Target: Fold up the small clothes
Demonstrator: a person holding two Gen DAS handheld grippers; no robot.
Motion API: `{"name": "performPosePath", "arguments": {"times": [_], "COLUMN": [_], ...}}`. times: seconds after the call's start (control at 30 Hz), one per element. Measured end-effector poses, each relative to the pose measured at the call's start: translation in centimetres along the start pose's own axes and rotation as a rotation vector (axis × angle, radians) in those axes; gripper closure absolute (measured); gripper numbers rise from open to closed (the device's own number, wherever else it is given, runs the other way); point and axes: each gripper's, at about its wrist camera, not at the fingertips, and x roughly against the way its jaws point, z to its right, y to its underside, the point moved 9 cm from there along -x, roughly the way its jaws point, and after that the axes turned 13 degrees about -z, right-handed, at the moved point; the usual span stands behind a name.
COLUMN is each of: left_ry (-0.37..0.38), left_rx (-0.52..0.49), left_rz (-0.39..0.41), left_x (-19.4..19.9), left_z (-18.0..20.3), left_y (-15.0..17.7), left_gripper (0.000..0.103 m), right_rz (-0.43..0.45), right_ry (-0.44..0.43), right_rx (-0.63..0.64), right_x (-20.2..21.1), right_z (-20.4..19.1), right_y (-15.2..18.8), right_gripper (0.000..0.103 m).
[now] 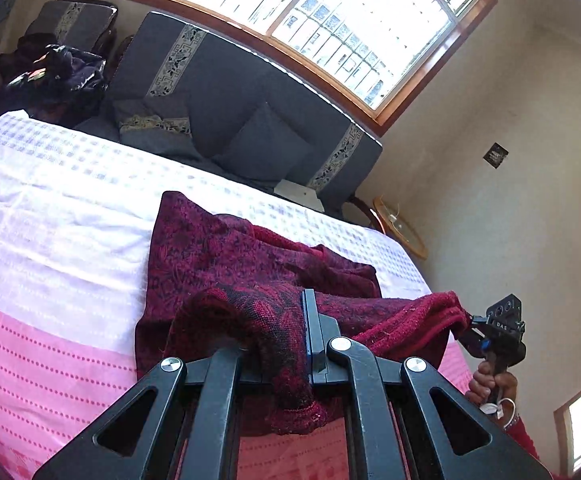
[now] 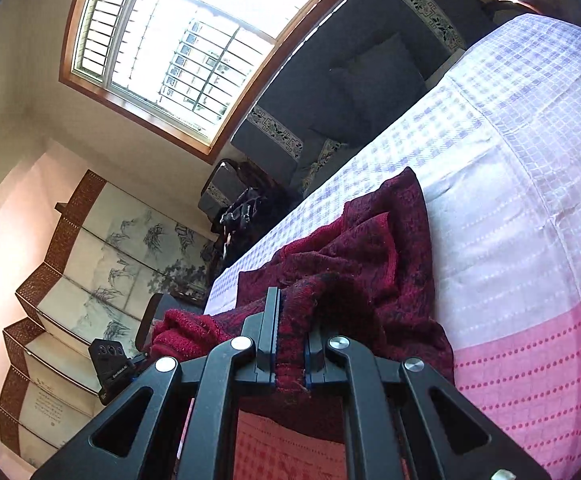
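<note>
Left wrist: both grippers, left gripper (image 1: 274, 340) & right gripper (image 2: 290, 344), clamp sweater (image 1: 226, 264) edge above bedsheet (image 1: 50, 216).

L finger of left gripper (image 1: 268, 354) buried under sweater (image 1: 226, 264), window (image 1: 310, 12) cropped

Ahead of the left tool (image 1: 274, 344) the maroon knit garment (image 1: 250, 256) lies bunched on the bench (image 1: 50, 216), and its raised folds block a straight push forward; to the tool's left the pink-and-white cloth lies flat and open. To its right the right tool (image 1: 470, 322) holds the same stretched edge, so the span between the two is taken up by taut fabric. Beyond the far edge of the bench a dark sofa (image 1: 226, 92) and its cushions close off the way, with a pile of dark clothes (image 1: 54, 76) at its left end.
</note>
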Motion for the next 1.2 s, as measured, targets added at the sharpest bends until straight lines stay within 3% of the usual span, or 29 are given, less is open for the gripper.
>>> {"name": "performPosePath", "arguments": {"times": [0.27,0.47,0.83,0.87,0.9,0.93,0.97,1.0,1.07,1.2], "left_ry": [-0.076,-0.116,-0.081,-0.073,-0.066,-0.068,-0.071,-0.063,-0.038,-0.046], "left_rx": [0.042,0.052,0.127,0.147,0.167,0.185,0.197,0.202,0.199,0.173], "left_rz": [-0.016,-0.044,-0.064,-0.066,-0.064,-0.065,-0.065,-0.058,-0.017,0.147], "left_x": [-6.4,-10.4,-12.8,-12.8,-12.7,-12.7,-12.6,-12.5,-11.7,-8.3], "left_z": [-3.7,-5.8,-7.0,-7.1,-7.3,-7.5,-7.7,-7.7,-7.5,-6.9], "left_y": [-5.5,-7.3,-8.9,-9.0,-9.0,-8.9,-8.9,-8.8,-9.1,-10.7], "left_gripper": [0.095,0.095,0.085,0.084,0.084,0.08,0.074,0.07,0.033,0.016], "right_rz": [-0.013,-0.019,0.042,0.052,0.065,0.079,0.094,0.114,0.159,0.19], "right_ry": [0.023,0.043,-0.005,-0.012,-0.034,-0.055,-0.071,-0.089,-0.11,-0.123], "right_rx": [-0.106,-0.159,-0.196,-0.205,-0.216,-0.23,-0.246,-0.254,-0.251,-0.219], "right_x": [-4.9,-7.6,-8.8,-8.8,-8.6,-8.4,-8.1,-7.7,-6.5,-4.7], "right_z": [4.8,7.5,9.8,9.9,10.0,10.1,10.2,10.3,10.3,9.3], "right_y": [-5.5,-7.8,-9.8,-10.0,-10.1,-10.2,-10.4,-10.4,-10.5,-10.0], "right_gripper": [0.095,0.095,0.09,0.086,0.074,0.065,0.039,0.03,0.03,0.03]}}
